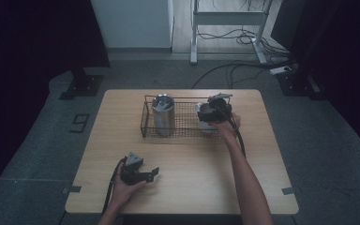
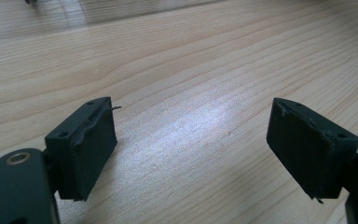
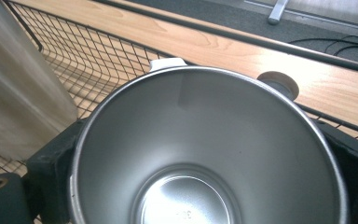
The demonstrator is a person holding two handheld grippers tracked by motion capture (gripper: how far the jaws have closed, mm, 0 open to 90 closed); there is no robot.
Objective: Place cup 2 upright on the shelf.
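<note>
**Right claw clamped on a steel cup in the wire basket**

My right gripper sits at the right end of the wire basket, its jaws pressed against the two sides of a steel cup. In the right gripper view I look straight down into that cup: bare metal walls, a round bottom, nothing inside that I can see. My black pads hug its rim on the left and the right. Behind the rim a small white tab shows, and a round whitish knob just past it at the right; what they belong to I cannot tell.

A taller steel tumbler stands upright at the left end of the same basket, apart from my cup. The basket stands on the far half of the wooden table.

My left gripper rests low over the near left part of the table, well apart from the basket. Its jaws stand wide apart with only bare wood between them, and the pads touch nothing.
</note>
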